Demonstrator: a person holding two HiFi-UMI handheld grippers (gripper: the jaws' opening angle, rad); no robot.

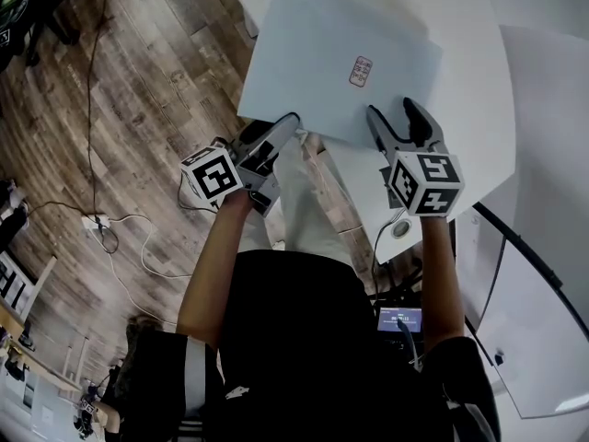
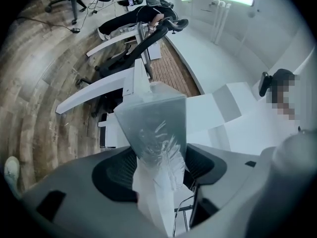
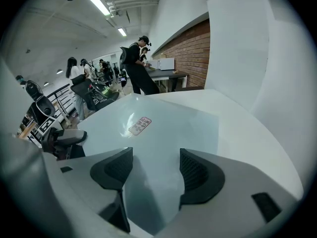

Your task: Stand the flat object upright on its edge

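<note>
L gripper (image 1: 278,131): released, jaws wide apart. In the left gripper view (image 2: 158,168) the near-L corner of the flat sheet (image 2: 154,117) sticks up thru the gap, seen nearly edge-on, w/ clear space to each pad, so no pinch. R gripper (image 1: 391,109): also released, jaws spread. In the right gripper view (image 3: 156,168) it points down at the sheet (image 3: 168,128) by its near edge; only the sheet's face shows btwn the pads, nothing clamped.

Sheet (image 1: 322,53): big, thin, pale blue-white, lying flat on the white desk (image 1: 469,53), not upright. It's turned askew to the desk's edges. Near-L corner seems to jut past the desk's L edge over the wood floor (image 1: 138,90), where the L gripper sits. Small pink label (image 1: 361,71) on the sheet's top face, toward the near-R part, just beyond the R gripper; same label in the right gripper view (image 3: 140,126).

Marker cubes: L (image 1: 213,175), R (image 1: 425,183), both nearer the person than the desk's near edge. Cables trail on the floor (image 1: 120,238).
</note>
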